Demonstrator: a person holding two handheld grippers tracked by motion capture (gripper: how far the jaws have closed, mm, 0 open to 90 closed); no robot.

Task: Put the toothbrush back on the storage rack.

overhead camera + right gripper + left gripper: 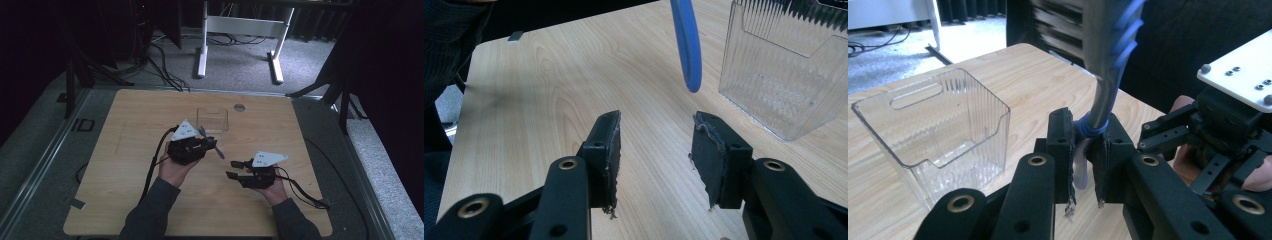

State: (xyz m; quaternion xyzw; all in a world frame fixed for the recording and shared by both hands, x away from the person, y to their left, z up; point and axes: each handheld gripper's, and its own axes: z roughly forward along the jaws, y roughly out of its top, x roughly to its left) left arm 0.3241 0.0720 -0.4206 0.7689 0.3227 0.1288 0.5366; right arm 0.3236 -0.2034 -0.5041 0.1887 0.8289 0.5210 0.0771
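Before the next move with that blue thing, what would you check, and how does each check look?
1. Left gripper clamped on the blue-and-grey handled item: ok.
2. What the item is, perhaps a toothbrush: cannot tell.
3. Right gripper open with nothing between its pads: ok.
4. Clear plastic bin upright on the table: ok.
5. Bin looks empty: ok.
6. Item's blue tip hanging above the table, off the bin: ok.
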